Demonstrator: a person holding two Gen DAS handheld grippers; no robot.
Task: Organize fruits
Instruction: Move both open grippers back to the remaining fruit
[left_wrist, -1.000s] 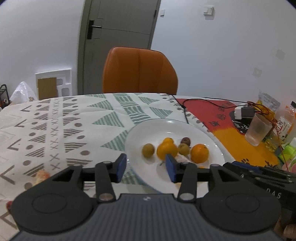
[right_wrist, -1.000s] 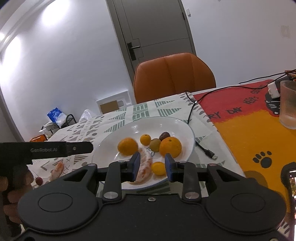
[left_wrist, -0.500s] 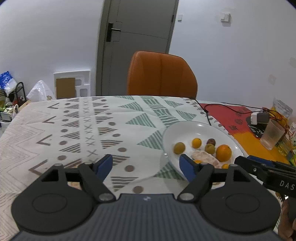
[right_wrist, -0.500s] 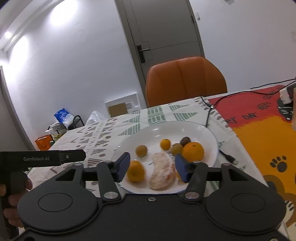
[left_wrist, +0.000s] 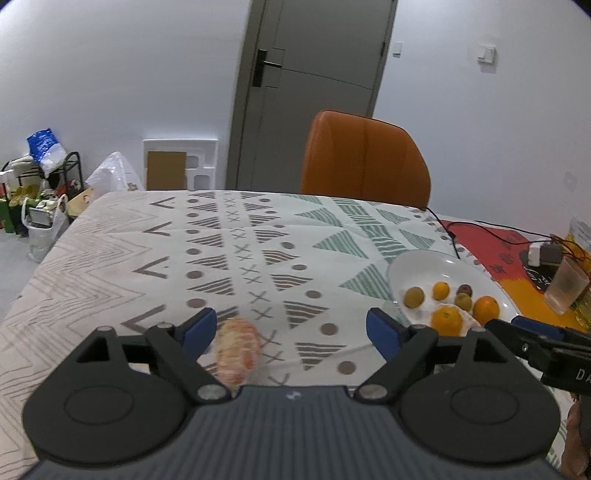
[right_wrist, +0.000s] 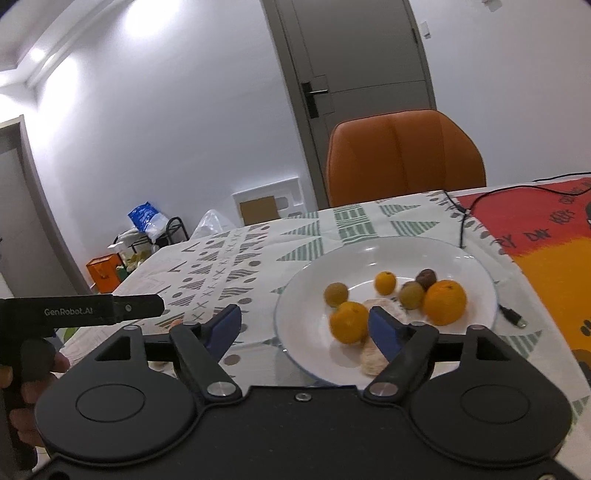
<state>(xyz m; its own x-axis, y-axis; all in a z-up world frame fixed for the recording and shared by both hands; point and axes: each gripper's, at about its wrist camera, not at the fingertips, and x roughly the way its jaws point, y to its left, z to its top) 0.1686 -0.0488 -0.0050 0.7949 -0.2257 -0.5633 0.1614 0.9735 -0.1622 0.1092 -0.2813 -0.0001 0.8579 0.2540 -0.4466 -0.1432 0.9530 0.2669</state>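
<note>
The left gripper (left_wrist: 290, 329) hangs low over the counter (left_wrist: 110, 258), and its blue fingers (left_wrist: 197, 326) are spread wide with nothing between them. A peeled orange piece (left_wrist: 236, 349) lies on the patterned cloth, just beside the left-hand finger and a little ahead of it. So it sits off to the left side of the gap, not in the middle. Its long way runs almost straight away from the camera, about in line with the fingers. I think the left gripper needs to slide a bit to the left so the piece ends up between both fingers.

The right gripper (right_wrist: 306, 325) is also wide open and holds nothing. It is over the near edge of the white plate (right_wrist: 369, 251). On the plate sit a blurry mandarin (right_wrist: 348, 322), a bigger orange (right_wrist: 444, 302), and some small fruits. Another peeled piece (right_wrist: 373, 356) lies partly behind the right-hand finger.

The loose piece is close to the left gripper and well apart from the right one, so the left looks like the one to pick it up.
</note>
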